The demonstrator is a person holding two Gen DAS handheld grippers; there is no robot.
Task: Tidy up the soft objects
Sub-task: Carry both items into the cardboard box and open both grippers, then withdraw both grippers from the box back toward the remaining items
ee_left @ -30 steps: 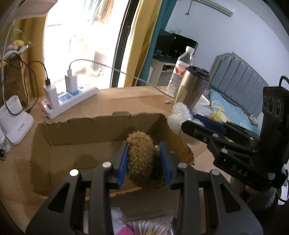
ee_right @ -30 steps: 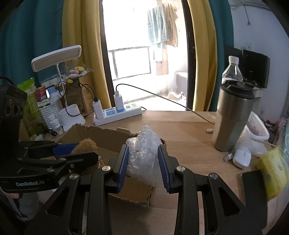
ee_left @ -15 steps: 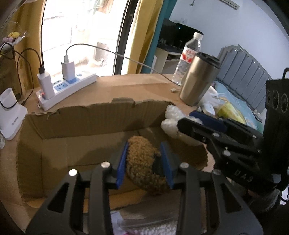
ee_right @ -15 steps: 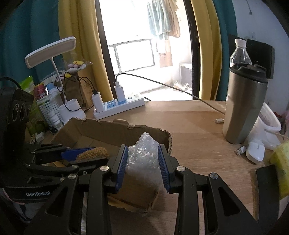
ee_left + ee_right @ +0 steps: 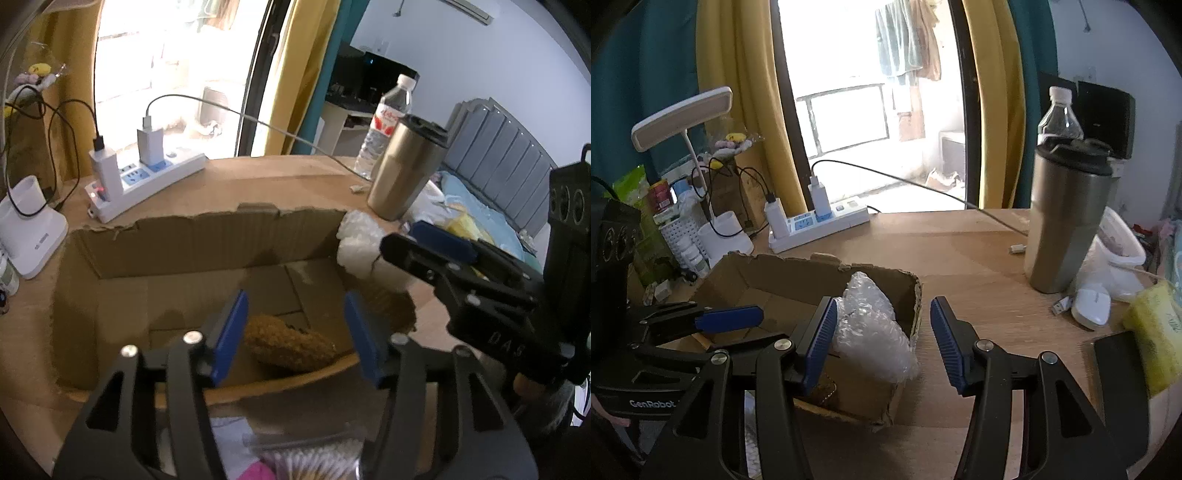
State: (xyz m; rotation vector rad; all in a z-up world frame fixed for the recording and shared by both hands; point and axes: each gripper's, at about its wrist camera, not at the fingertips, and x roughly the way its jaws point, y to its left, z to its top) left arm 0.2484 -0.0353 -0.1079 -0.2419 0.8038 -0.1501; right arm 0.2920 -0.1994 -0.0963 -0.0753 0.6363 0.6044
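Both grippers have just been opening, letting go of what they pinched a second ago. Between the blue pads of the left gripper [image 5: 295, 332] a gap now shows on each side of the brown fuzzy toy [image 5: 288, 347], which has dropped from the pads and lies on the floor of the cardboard box [image 5: 184, 240], against the box's near wall. The right gripper [image 5: 882, 336] has spread as well: the wad of bubble wrap [image 5: 871, 325] leans against its left pad [image 5: 822, 339] and stands clear of the right one, so nothing is clamped. The wrap sits over the box's right end, partly draped across the torn rim at the near right corner rather than fully inside.

The box lies on a wooden table [image 5: 979, 251], with a white power strip [image 5: 147, 184] beyond its far wall towards the window edge, and a steel tumbler [image 5: 1067, 221] standing well apart towards the table's right edge, a water bottle [image 5: 1058, 110] behind it.

The step in hand looks like the release: both soft things are being set into the box at once. The toy seems settled. The wrap seems less sure; it may spring back or slide off the rim. Next, both grippers would need to draw up and back without catching the box walls, and the wrap may need a nudge inward.
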